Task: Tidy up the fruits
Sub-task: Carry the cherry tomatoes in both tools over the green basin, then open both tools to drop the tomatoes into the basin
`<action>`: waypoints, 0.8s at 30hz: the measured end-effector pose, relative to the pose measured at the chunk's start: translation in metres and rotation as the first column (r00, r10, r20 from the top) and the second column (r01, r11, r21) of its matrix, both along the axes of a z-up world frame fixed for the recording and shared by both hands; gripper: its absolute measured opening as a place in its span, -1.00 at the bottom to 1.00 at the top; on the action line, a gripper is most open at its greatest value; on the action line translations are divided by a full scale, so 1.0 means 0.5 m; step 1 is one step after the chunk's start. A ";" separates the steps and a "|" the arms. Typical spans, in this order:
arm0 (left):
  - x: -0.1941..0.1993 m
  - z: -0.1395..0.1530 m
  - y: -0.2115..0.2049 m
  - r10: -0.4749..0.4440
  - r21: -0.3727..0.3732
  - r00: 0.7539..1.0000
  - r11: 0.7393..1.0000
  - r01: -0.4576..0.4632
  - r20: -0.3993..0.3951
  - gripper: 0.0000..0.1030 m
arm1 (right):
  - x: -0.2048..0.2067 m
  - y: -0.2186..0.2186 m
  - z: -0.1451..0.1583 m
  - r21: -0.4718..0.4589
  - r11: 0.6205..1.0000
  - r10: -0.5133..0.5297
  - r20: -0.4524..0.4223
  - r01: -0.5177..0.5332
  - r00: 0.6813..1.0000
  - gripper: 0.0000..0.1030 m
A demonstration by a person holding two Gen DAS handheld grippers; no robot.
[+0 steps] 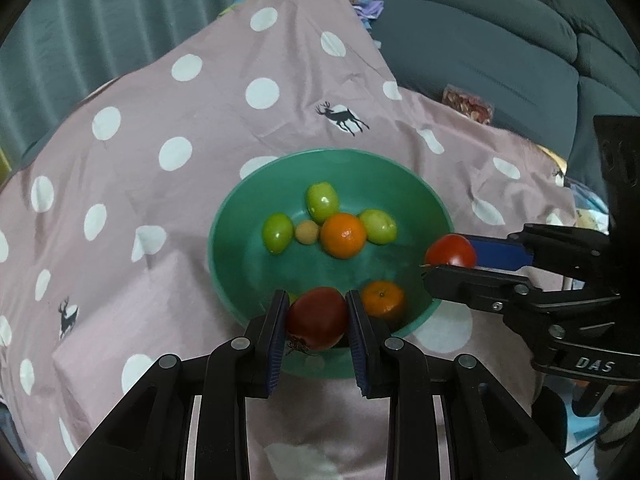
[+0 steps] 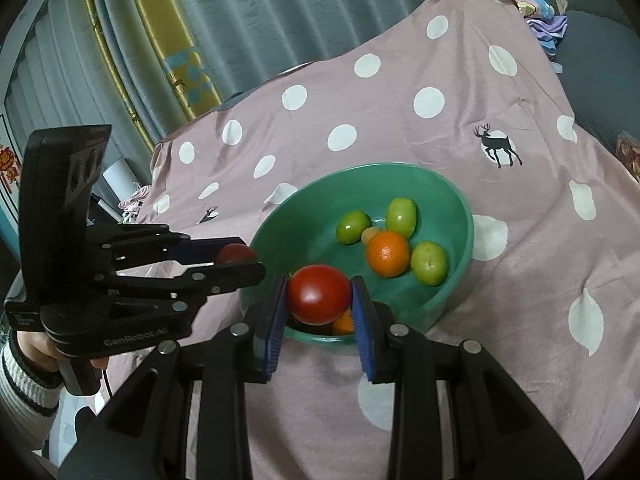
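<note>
Both tools carry a red tomato, and what matters now is where each stands against the green bowl [image 1: 434, 196]. The left tool [image 1: 318, 316] is clenched on a dark red tomato [image 1: 316, 318], the blue pads pressing its two sides. That tomato hangs over the near rim of the bowl, just above an orange [image 1: 383, 298] that lies inside by the near wall.

The right tool [image 2: 319, 294] grips a brighter tomato [image 2: 319, 294] the same way. Seen from the left wrist, it comes in from the right and holds its fruit at the bowl's right rim.

Further in lie three green fruits, a bigger orange [image 1: 343, 235] and a small pale fruit, clustered around the middle. The bowl stands on a surface draped in a pink dotted cloth [image 1: 168, 112].

Judging from this, each tomato should drop inside if let go, and the left one is likely to land against the near orange.
</note>
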State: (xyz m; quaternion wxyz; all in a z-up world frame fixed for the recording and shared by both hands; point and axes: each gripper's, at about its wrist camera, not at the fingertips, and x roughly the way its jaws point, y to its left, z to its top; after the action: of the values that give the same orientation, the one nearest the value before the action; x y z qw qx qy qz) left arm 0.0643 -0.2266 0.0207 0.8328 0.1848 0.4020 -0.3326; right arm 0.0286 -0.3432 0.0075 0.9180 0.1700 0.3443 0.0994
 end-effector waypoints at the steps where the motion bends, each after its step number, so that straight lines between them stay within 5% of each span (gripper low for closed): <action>1: 0.004 -0.003 -0.005 -0.002 0.004 1.000 1.000 0.002 -0.003 -0.44 | 0.001 -0.001 0.000 0.000 1.000 0.002 0.000 -0.002 1.000 -0.38; 24: 0.039 -0.050 -0.043 -0.001 0.070 1.000 0.998 0.002 -0.026 -0.44 | 0.026 0.005 -0.005 -0.091 0.995 0.035 -0.025 -0.037 0.999 -0.38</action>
State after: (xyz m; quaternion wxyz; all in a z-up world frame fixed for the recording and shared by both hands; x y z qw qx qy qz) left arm 0.0838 -0.2481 -0.0043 0.8202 0.2097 0.4243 -0.3214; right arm 0.0415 -0.3406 0.0051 0.9188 0.1226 0.3621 0.0980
